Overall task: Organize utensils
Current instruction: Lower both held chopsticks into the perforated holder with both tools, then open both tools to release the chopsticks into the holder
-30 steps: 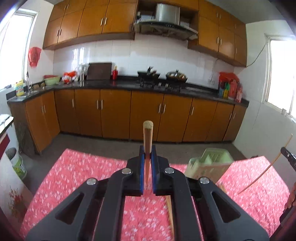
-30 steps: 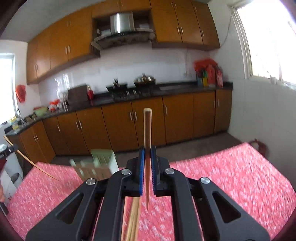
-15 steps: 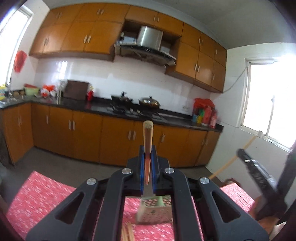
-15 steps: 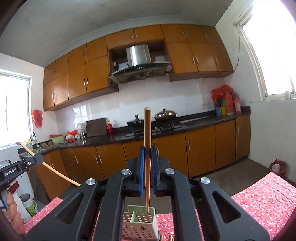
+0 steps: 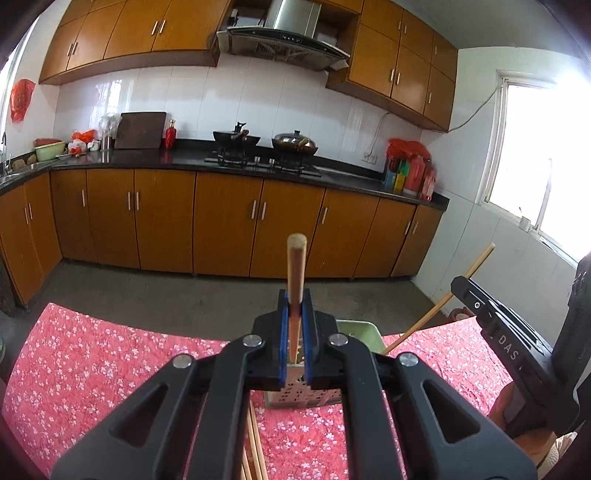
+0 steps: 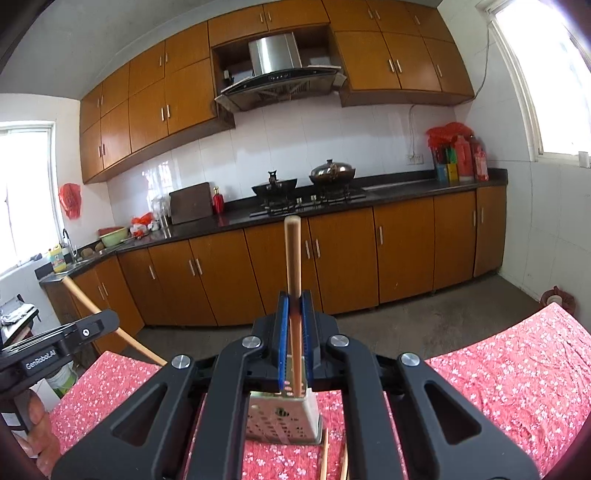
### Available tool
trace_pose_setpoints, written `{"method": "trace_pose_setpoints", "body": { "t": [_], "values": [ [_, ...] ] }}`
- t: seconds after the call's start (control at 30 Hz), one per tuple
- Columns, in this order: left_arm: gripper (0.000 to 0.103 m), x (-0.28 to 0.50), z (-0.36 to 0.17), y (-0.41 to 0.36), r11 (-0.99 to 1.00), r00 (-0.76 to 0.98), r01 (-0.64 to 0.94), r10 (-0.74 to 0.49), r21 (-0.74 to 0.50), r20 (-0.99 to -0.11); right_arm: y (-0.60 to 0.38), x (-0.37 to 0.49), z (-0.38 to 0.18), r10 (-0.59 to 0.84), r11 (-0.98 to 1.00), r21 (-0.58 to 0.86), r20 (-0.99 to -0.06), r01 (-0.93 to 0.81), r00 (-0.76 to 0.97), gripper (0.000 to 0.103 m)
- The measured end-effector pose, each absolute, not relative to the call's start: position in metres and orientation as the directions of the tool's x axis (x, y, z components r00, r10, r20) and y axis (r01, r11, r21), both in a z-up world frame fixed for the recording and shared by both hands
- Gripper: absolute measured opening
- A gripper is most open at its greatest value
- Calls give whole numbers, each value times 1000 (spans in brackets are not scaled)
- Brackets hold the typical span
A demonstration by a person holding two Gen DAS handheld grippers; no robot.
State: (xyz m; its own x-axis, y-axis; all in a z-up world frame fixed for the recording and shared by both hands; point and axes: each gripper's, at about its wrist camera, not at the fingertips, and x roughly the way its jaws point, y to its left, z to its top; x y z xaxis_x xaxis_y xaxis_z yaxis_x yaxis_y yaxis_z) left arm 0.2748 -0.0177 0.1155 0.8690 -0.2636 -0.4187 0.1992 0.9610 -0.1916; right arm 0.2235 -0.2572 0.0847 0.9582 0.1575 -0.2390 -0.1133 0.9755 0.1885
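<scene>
Across the back of the room runs a long black counter (image 5: 184, 157) over glossy orange-brown wooden cabinets (image 5: 221, 221), with a steel range hood (image 5: 284, 33) and white wall tiles above; nearer the cameras lies a red cloth (image 5: 92, 369) printed with small white flowers, wrinkled and soft, covering the surface that carries the task's things; on it stands a pale green plastic utensil holder (image 6: 282, 419), box-shaped with slotted, perforated walls, upright and partly hidden behind the fingers in both views; the left hand-held gripper (image 5: 294, 343), matte black with blue pads, is clenched on a round wooden chopstick (image 5: 295, 280) that stands upright between the pads, its lower end reaching down over the holder's open top, though whether it is inside I cannot tell; the right hand-held gripper (image 6: 294, 347) is likewise closed tight on a second chopstick (image 6: 293, 288), slimmer and squarer at the top, its tip just above or within the holder's rim; several loose chopsticks (image 5: 255, 446) lie flat on the cloth just in front of the holder, thin, pale and straight.
</scene>
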Motion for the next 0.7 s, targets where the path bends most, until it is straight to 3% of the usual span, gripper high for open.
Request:
{"method": "trace_pose_setpoints", "body": {
  "t": [0.17,0.53,0.7],
  "values": [
    [13,269,113,-11,963,875,189,-254,-193,-413,-260,217,86,151,976,188,-233,-108,961,31],
    [27,220,129,24,951,911,151,-240,-270,-335,-282,161,101,83,984,173,-188,-50,979,38],
    [31,187,96,51,964,901,79,-177,-253,-395,-301,144,51,21,989,142,-335,28,942,40]
  ]
}}
